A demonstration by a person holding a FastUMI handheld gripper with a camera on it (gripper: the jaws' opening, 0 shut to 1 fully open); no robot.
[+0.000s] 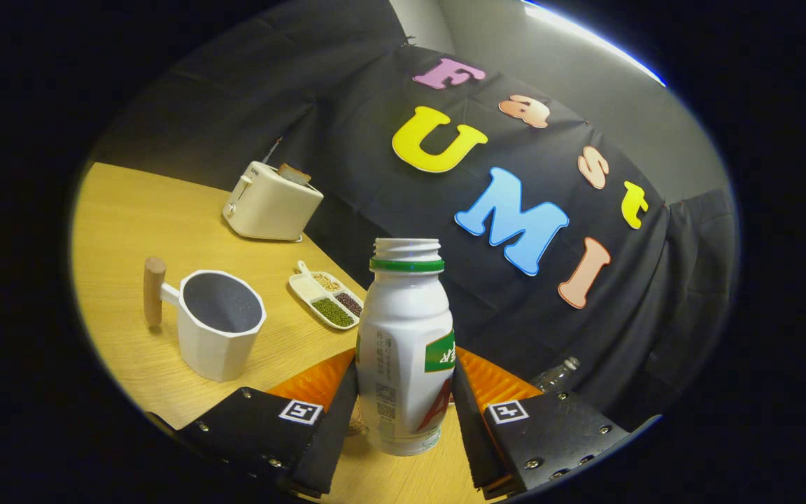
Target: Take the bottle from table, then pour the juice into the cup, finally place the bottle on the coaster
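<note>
- Gripper (404,406) is clamping both fingers on the lower body of the bottle (406,350), one per side.
- Bottle is sitting upright between the fingers, cap off, above the table (123,231); contact with it unclear.
- Cup (221,323) is standing nearby, beside the fingers.
- Bottle is probably light, smooth plastic, slightly squeezable; a mid-body hold looks safest against slipping.

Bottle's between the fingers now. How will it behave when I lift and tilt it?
The bottle is tall and narrow, so probably tippy. Its smooth plastic may slip in the gripper, whose fingers press both sides. The cap is off, so juice may spill early.
</note>
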